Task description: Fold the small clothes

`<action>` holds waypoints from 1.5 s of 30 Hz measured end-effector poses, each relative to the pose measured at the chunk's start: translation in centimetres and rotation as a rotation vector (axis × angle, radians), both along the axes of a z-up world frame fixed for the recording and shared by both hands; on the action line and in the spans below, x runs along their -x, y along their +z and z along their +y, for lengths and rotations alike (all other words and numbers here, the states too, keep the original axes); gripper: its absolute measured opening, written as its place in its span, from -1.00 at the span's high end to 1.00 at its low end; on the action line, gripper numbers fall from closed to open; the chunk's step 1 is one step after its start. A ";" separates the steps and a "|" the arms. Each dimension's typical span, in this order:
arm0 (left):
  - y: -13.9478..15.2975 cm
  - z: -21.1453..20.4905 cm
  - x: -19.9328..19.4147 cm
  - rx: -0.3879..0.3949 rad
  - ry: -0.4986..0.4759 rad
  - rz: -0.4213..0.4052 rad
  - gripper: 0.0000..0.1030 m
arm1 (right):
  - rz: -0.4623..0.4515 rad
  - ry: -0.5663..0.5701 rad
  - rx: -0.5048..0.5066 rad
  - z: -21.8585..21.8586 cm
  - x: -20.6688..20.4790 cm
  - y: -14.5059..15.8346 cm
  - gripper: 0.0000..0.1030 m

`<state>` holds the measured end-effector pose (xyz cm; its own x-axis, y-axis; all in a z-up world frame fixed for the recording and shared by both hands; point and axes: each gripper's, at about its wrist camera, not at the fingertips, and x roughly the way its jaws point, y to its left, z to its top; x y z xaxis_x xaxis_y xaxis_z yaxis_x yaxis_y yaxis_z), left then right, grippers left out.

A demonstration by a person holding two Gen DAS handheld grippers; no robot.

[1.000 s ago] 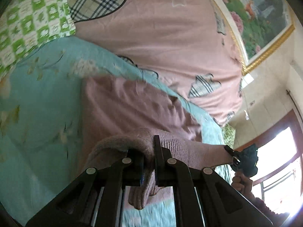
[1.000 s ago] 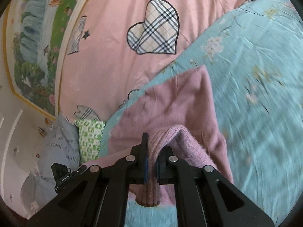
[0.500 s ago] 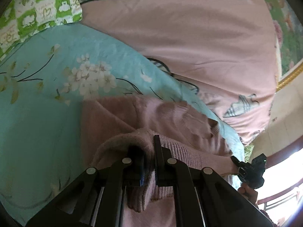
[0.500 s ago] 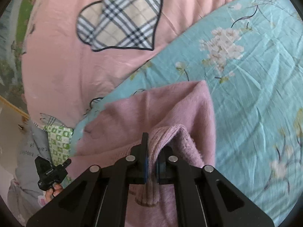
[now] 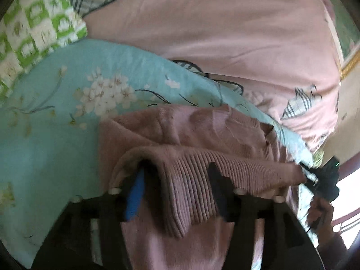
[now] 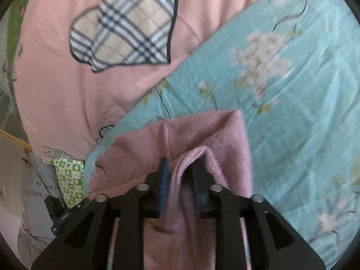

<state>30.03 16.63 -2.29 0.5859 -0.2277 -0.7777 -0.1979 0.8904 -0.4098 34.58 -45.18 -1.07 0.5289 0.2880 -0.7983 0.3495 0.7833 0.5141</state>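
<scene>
A mauve knit sweater (image 5: 191, 130) lies on the turquoise floral bedsheet (image 5: 56, 117), its near ribbed hem folded up over the rest. My left gripper (image 5: 177, 175) has its jaws spread apart, with the ribbed hem (image 5: 193, 180) draped loosely between the fingers. My right gripper (image 6: 180, 175) also has its jaws apart, with a fold of the sweater (image 6: 202, 135) standing between its blue pads. The right gripper also shows at the hem's far end in the left wrist view (image 5: 324, 180).
A pink quilt (image 6: 67, 94) with plaid heart patches lies beyond the sheet (image 6: 292, 112). A green checked pillow (image 5: 33, 29) sits at the upper left. A framed picture edge (image 5: 351, 58) and a bright window are at the right.
Both grippers moved forward and down, carrying the hem over the sweater, then their jaws opened; the cloth now hangs loose between the fingers.
</scene>
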 end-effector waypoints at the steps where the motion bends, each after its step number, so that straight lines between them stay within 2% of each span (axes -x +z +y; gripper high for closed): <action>1: 0.5 -0.4 0.6 -0.015 -0.008 -0.006 -0.22 | -0.016 -0.012 0.018 -0.2 0.5 0.7 0.18; 3: 1.4 -1.1 2.3 -0.017 -0.034 -0.021 -0.22 | -0.058 -0.032 0.040 -0.6 1.9 2.3 0.13; 6: 2.1 -3.4 4.7 0.034 -0.122 -0.047 -0.22 | -0.091 0.002 0.041 0.0 3.9 3.8 0.13; 10: 0.3 -8.8 6.2 0.038 -0.320 0.019 -0.22 | -0.106 0.189 0.066 4.4 6.1 4.4 0.13; 13: -1.6 -11.7 5.8 0.004 -0.392 0.076 -0.21 | -0.057 0.423 0.130 10.1 7.1 2.9 0.13; 16: -2.8 -13.6 4.6 -0.035 -0.436 0.099 -0.21 | 0.003 0.619 0.167 14.6 7.2 0.5 0.13; 18: -3.3 -14.2 3.0 -0.076 -0.455 0.120 -0.21 | 0.037 0.697 0.185 16.3 6.6 -1.1 0.13; 20: -3.6 -14.0 1.1 -0.124 -0.454 0.131 -0.21 | 0.076 0.720 0.220 16.6 5.6 -2.4 0.14; 23: -3.1 -12.6 -1.6 -0.156 -0.420 0.121 -0.19 | 0.090 0.683 0.267 15.4 3.7 -3.2 0.15; 27: -2.1 -9.7 -5.1 -0.179 -0.323 0.072 -0.18 | 0.043 0.498 0.296 11.3 0.4 -2.3 0.15; 32: -1.4 -6.8 -8.9 -0.116 -0.204 0.045 -0.16 | -0.030 0.224 0.254 5.7 -2.6 -0.9 0.15; 35: -0.7 -6.3 -10.1 -0.107 -0.156 0.032 -0.16 | -0.052 0.134 0.247 4.2 -3.1 -0.3 0.15; 41: 1.2 -6.4 -9.8 -0.105 -0.136 0.001 -0.17 | -0.075 0.118 0.259 3.0 -1.4 1.4 0.14; 42: 1.8 -6.2 -9.5 -0.106 -0.134 -0.003 -0.22 | -0.077 0.115 0.261 2.8 -0.9 1.7 0.13; 45: 3.4 -5.4 -6.4 -0.130 -0.098 -0.015 -0.51 | -0.095 0.100 0.235 3.3 0.6 2.7 0.10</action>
